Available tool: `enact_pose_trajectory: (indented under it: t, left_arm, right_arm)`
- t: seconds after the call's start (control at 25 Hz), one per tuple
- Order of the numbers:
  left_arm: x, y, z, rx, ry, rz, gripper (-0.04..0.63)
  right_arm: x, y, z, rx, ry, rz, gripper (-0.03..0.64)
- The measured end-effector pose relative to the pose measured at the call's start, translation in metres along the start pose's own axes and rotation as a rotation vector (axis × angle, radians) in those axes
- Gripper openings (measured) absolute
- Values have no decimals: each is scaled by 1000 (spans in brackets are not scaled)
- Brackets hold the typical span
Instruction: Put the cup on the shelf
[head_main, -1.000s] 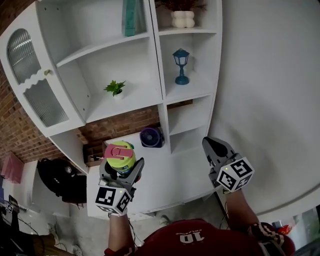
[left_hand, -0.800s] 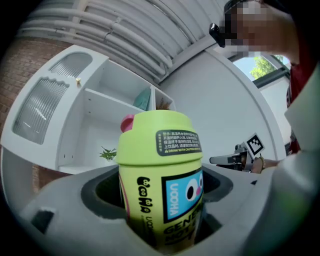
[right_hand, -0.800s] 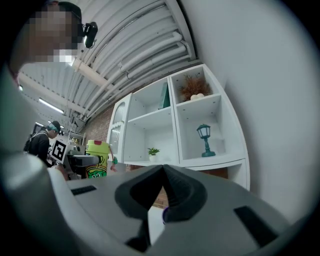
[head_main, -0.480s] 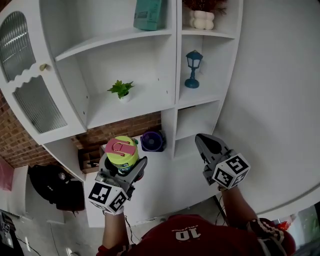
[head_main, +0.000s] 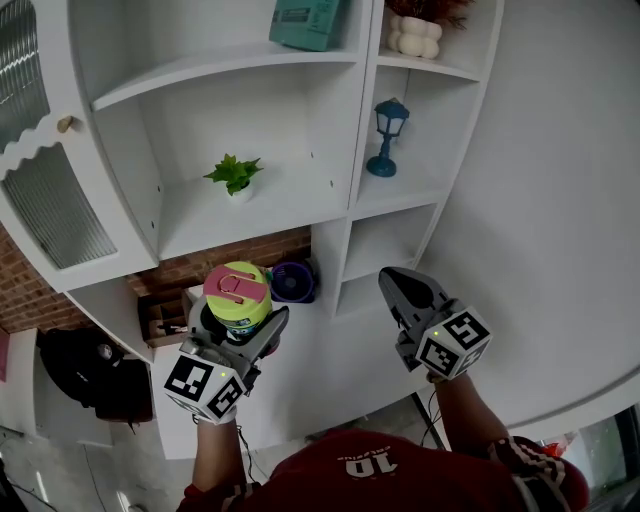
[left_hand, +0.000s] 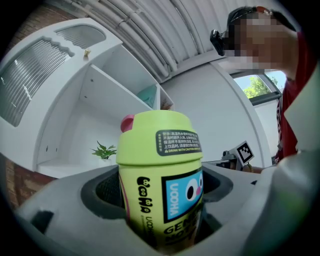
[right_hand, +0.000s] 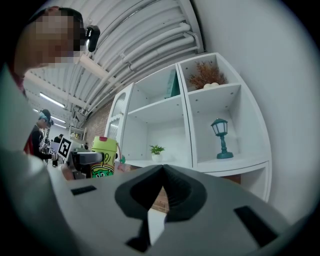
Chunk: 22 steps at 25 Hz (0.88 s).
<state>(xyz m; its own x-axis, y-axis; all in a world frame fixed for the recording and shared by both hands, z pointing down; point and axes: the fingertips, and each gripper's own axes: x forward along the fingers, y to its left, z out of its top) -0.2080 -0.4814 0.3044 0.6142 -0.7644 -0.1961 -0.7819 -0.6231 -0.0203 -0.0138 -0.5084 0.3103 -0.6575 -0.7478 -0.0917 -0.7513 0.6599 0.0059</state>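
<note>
The left hand-held gripper (head_main: 238, 338) grips the green cup (head_main: 237, 296) upright by its body, in the air short of the shelving. The right hand-held gripper (head_main: 400, 285) is closed and empty. Advised: carry the cup level onto the open shelf (head_main: 270, 215), clear of the small plant (head_main: 234, 175), and seat the base flat before release.

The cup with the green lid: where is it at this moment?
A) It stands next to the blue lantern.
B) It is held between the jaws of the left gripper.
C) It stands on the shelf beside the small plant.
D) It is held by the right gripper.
B: in the left gripper view the cup sits between the jaws of the left gripper, which press on its sides, while the right gripper is shut on nothing.
</note>
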Motion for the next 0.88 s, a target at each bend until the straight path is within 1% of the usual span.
enact_pose_trajectory:
  t: [0.12,0.24,0.32,0.48,0.56,0.72,0.8,0.88]
  left_arm:
    - [5,0,-2,2,7,19,425]
    - [12,-6,1,16,16,18,425]
    - [17,-5,7,37,16,21,425]
    - [31,-1,22,109,21,15,425]
    - [40,-2,32,94,6,-5,425]
    - [58,-3,51,13,-32,-78,425]
    - [67,-4,60,9,-37,-111,425]
    - [77,-4,68,27,-40,-133,425]
  right_arm:
    - [4,0,0,8,-17,33,6]
    - [5,-4,3,16,-33,61,5]
    - [8,-8,5,20,-42,75,5]
    - [11,-17,11,24,-63,90,5]
    - [11,-22,13,24,-67,96,5]
    - [16,-27,17,16,-72,109,5]
    - [20,-29,19,11,-69,113,6]
    - [24,-31,24,7,-67,115,6]
